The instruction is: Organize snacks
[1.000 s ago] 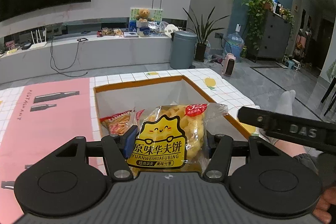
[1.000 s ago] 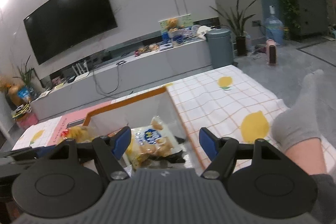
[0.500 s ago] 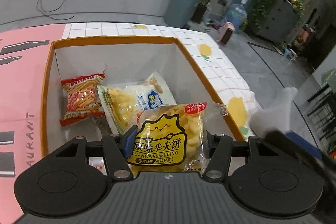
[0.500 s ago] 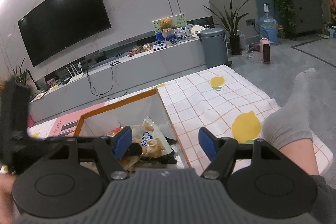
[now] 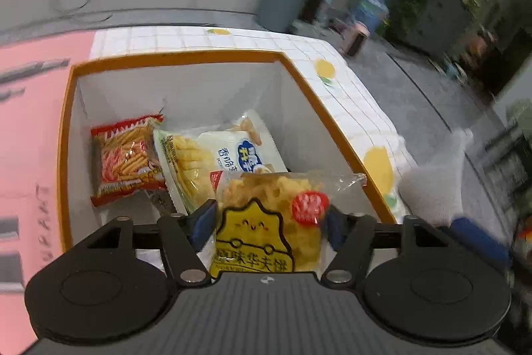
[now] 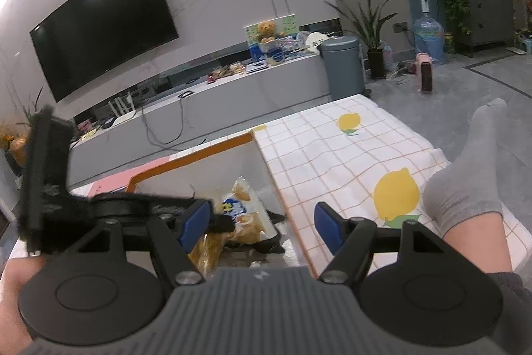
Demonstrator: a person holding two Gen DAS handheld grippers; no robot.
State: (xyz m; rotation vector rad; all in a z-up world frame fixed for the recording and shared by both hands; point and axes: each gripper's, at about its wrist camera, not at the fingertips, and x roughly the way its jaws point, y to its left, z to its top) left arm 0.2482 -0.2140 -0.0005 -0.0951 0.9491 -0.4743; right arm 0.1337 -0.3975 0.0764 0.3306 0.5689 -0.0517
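My left tool (image 5: 267,223) is clenched on the yellow bag (image 5: 271,222), its blue pads pressing the two sides of the pack low down, with the clear crimped top sticking out ahead over the near part of the box (image 5: 173,57). The bag hangs above the box, not yet resting on anything that I can see. Inside the box lie a red bag (image 5: 128,157) at the left and a white bag (image 5: 229,155) beside it to the right, the two overlapping at their edges. My right tool (image 6: 261,222) is released, its jaws spread wide with nothing between them, held near the box's right wall above the checked cloth on the bench (image 6: 332,148). I judge the yellow bag to be light and puffy, a soft film pillow full of brittle waffle pieces: it will buckle under a hard squeeze and the contents will crumble, and the glossy film may slip. Holding it across the body as I do seems fair, though the flat seam would spare the biscuits. The free room looks to be at the near right of the box, so I would lower it there and let go gently, not drop it on the others.
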